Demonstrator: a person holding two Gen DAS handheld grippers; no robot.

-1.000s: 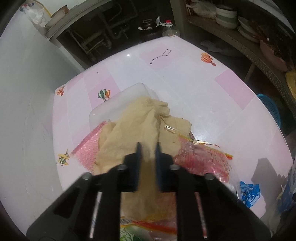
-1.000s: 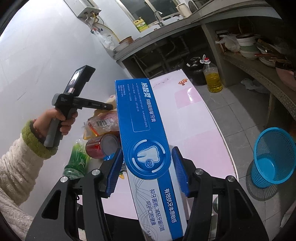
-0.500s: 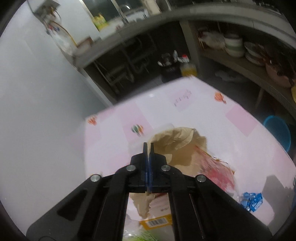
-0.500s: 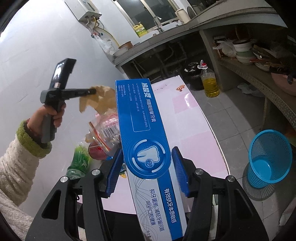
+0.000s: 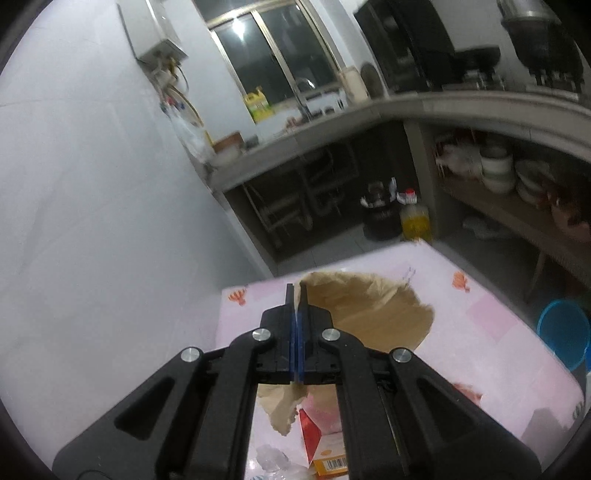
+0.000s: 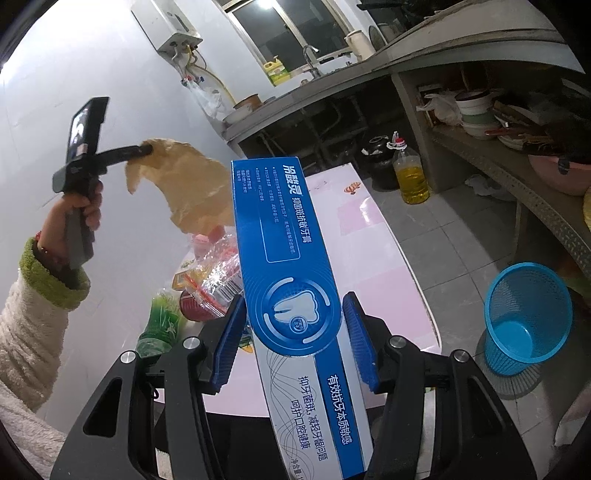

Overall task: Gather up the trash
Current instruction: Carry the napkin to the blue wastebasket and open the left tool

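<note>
We see a pale, plain wall [image 6: 92, 55] on the left with a white water heater [image 6: 173, 26] mounted high on it, and beside it a dark window [image 5: 273, 55] that reflects a ceiling light. A grey concrete counter [image 5: 424, 107] runs beneath the window and curves right, with open shelves of bowls [image 6: 476, 110] below. The floor [image 6: 454, 236] is grey tile, and a pink patterned tabletop [image 5: 480, 332] fills the foreground.

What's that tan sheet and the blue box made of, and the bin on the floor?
Tan sheet: looks like thin brown paper, matte, with creases and torn edges. Blue box: printed cardboard, slightly glossy, with flat faces and crisp edges. Bin: moulded blue plastic, probably, with mesh walls.
</note>
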